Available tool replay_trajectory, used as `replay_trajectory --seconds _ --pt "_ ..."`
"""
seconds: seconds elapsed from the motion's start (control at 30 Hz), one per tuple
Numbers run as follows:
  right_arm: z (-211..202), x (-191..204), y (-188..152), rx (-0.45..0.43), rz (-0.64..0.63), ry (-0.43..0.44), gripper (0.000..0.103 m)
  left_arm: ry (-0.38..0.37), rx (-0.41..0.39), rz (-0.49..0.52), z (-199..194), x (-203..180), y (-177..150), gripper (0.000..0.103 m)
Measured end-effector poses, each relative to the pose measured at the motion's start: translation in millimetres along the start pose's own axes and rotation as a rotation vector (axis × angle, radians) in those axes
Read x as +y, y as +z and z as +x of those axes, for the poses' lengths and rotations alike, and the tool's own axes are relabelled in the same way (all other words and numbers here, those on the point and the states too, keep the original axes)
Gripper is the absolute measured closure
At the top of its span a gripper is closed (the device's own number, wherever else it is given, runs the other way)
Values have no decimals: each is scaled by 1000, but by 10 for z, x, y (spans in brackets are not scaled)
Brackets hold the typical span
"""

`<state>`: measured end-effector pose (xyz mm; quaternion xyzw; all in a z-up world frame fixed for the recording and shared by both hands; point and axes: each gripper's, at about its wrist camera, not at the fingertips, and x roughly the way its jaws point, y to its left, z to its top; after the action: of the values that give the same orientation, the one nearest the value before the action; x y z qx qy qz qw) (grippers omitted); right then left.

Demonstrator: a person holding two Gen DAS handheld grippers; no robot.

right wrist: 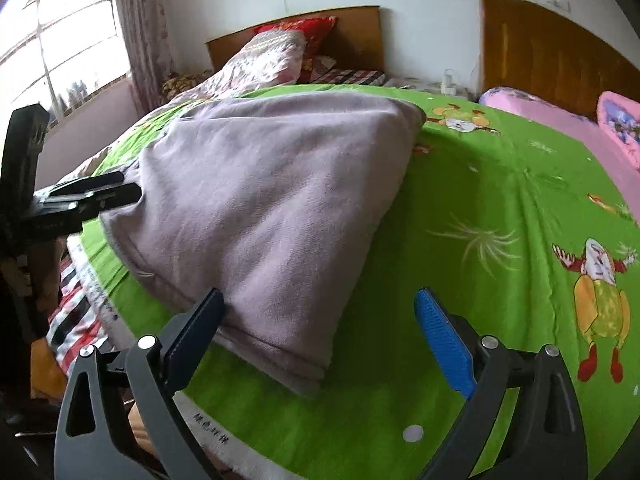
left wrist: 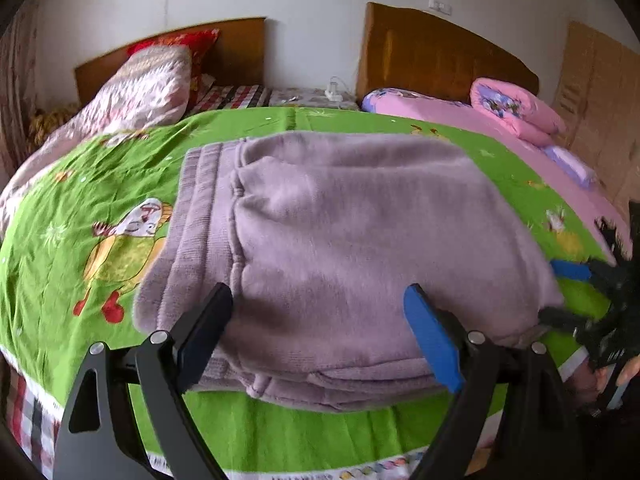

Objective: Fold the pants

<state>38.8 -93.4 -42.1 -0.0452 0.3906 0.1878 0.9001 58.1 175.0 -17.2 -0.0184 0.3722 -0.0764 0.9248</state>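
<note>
Lying folded in stacked layers on green sheet point(left wrist: 60, 184): pants point(left wrist: 340, 220). Spreading wide, gripping nothing, likely released after fold: left gripper point(left wrist: 320, 336), right gripper point(right wrist: 320, 332).

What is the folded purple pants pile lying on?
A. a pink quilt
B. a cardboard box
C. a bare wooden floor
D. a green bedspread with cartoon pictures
D: the folded purple pants lie flat on the green bedspread, which has cartoon figures printed on it; both grippers' jaws stand open at the near edge of the pile.
</note>
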Motion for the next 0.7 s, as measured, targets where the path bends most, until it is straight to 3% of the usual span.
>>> replay_trajectory --seconds 0.13,0.2,0.27,0.33,0.4,0.47,0.53,0.6,0.7 --pt "-172 -89 463 -114 -34 55 11 -13 -89 -5 -248 -49 411 11" --pt "-78 -132 748 -136 -65 157 11 -46 -86 6 -160 -76 624 7" --pt "176 -213 954 -106 -73 229 11 -83 -24 -28 82 -9 718 6" --pt "397 -267 983 -27 -49 226 10 -30 43 -54 344 65 673 6" --pt "548 -249 829 90 -40 286 9 33 83 -54 524 141 519 6" --pt "481 -140 589 76 -155 268 6 51 33 -4 515 161 356 6" --pt "393 -168 509 61 -174 264 7 44 21 13 492 178 308 6" --pt "297 -289 586 44 -131 275 7 42 25 16 502 189 326 5" --pt "290 -469 931 -39 -55 207 7 44 17 14 526 188 322 2"
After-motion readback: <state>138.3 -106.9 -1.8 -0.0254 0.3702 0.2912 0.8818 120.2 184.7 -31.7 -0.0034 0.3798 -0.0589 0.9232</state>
